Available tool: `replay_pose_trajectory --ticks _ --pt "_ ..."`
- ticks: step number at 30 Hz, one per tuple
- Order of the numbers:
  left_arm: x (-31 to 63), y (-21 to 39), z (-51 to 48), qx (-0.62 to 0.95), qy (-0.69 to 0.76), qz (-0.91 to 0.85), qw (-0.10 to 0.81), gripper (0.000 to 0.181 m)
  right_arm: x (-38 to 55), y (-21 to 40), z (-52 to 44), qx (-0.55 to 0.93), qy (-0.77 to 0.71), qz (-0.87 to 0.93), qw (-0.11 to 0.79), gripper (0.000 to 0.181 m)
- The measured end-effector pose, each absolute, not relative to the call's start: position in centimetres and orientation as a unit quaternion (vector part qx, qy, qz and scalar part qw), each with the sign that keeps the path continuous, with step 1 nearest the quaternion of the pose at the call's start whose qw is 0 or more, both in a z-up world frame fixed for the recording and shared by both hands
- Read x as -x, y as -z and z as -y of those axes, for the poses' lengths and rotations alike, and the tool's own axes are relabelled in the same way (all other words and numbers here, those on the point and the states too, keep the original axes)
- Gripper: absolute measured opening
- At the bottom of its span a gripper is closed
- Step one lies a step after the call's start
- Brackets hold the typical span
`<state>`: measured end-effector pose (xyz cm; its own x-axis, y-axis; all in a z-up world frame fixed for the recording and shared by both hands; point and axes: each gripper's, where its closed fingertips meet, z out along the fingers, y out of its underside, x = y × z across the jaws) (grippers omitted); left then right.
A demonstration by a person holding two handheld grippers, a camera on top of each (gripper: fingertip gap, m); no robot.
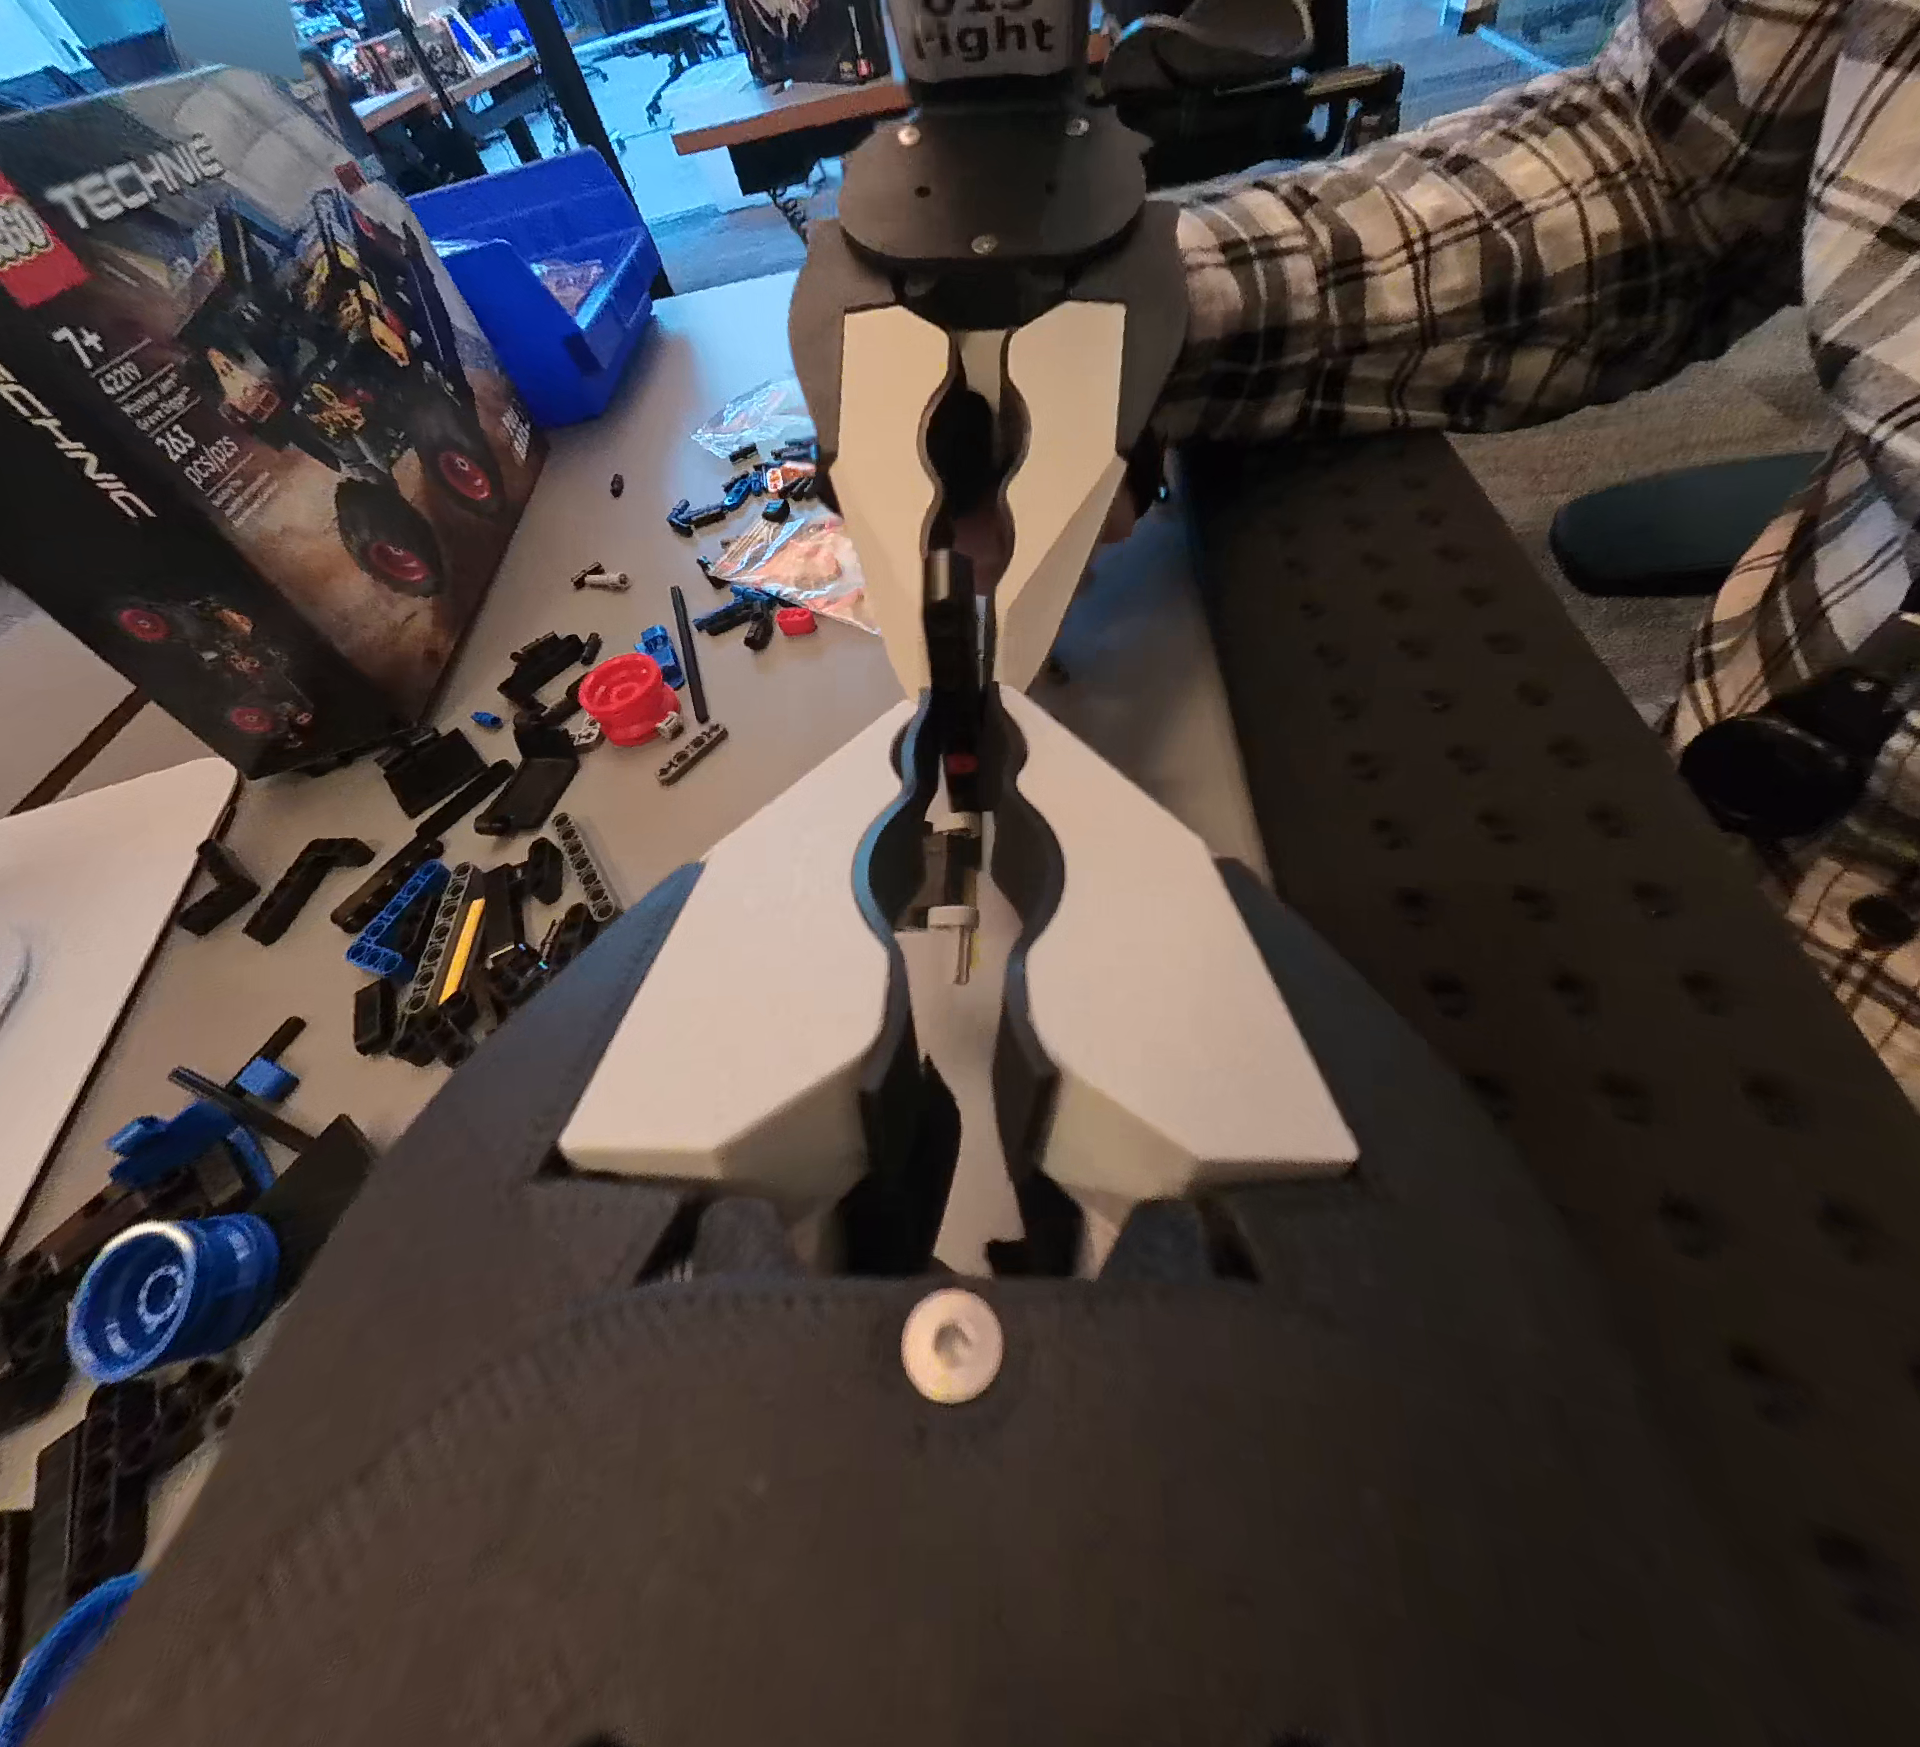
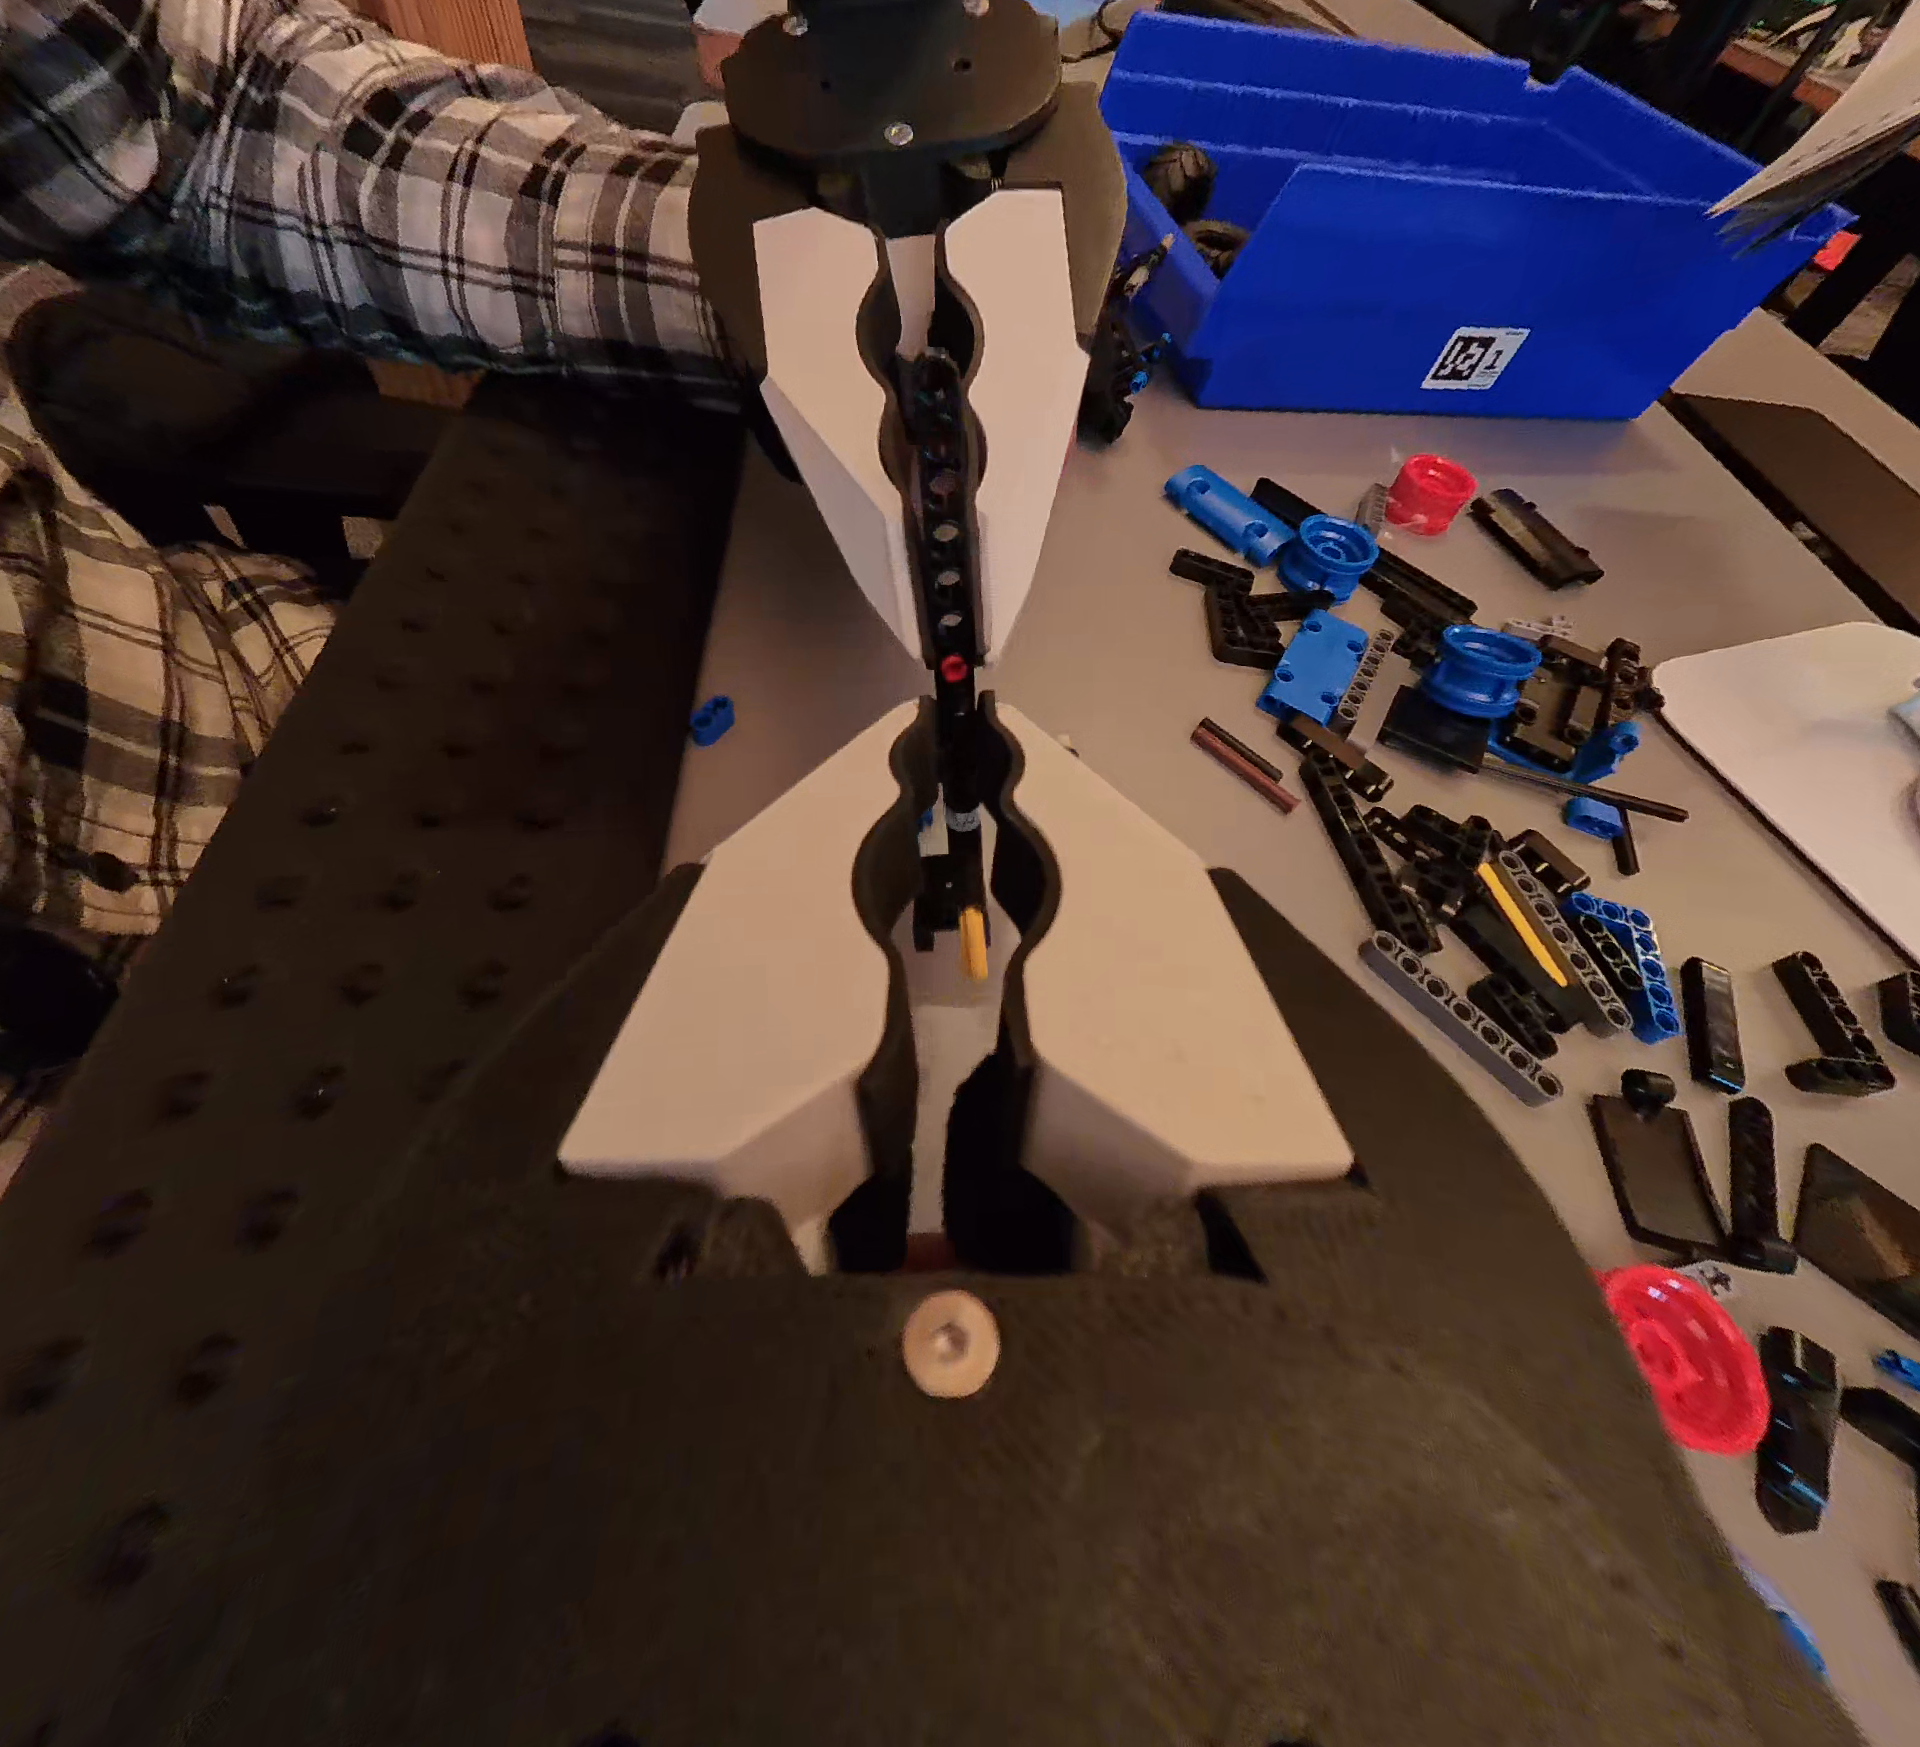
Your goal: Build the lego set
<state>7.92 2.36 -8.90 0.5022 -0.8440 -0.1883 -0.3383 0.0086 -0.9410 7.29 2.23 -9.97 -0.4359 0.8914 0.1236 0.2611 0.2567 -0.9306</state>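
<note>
left gripper (image 1: pixel 951 710): my fingers are pinched together on the near end of a black beam assembly (image 1: pixel 954 762), with a small pale pin poking out toward me.
right gripper (image 2: pixel 951 710): same deal on my side, squeezed tight on the other end of that assembly, a yellow peg sticking out near the base of the fingers.
beam assembly: held up off the table (image 2: pixel 1143 689), strung between the two grippers, which sit tip to tip. There's a red pin (image 2: pixel 953 664) right in the gap between the tips.
loose parts: a pile of black and blue beams (image 2: pixel 1538 949) just off to the side, plus a red wheel hub (image 1: pixel 620 698) and a blue wheel hub (image 2: pixel 1338 554) scattered around.
farther back: lego box (image 1: pixel 239 409) standing on the table, blue bin (image 2: pixel 1455 243) behind the pile.
sleeves: plaid sleeve (image 1: pixel 1455 263) behind the opposite gripper in both views.
</note>
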Motion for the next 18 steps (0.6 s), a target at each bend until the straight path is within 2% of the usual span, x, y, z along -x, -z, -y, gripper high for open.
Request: replay_pose_trajectory --ticks 4,7,14,18 --pt "-7.5 8.7 -2.4 0.663 0.231 -0.436 0.563 0.006 -7.3 9.5 -2.7 0.417 -0.468 0.698 0.346 0.009" --pt "-7.1 8.5 -2.1 0.659 0.253 -0.430 0.564 0.006 -7.8 8.5 -3.7 0.423 -0.481 0.681 0.355 0.001" --pt "-7.2 8.7 -2.0 0.657 0.260 -0.432 0.560 0.006 -8.3 9.5 -2.8 0.413 -0.475 0.705 0.325 0.012" --pt "-7.5 9.0 -2.0 0.660 0.254 -0.437 0.556 0.006 -8.1 10.6 -2.3 0.409 -0.449 0.726 0.322 0.009"
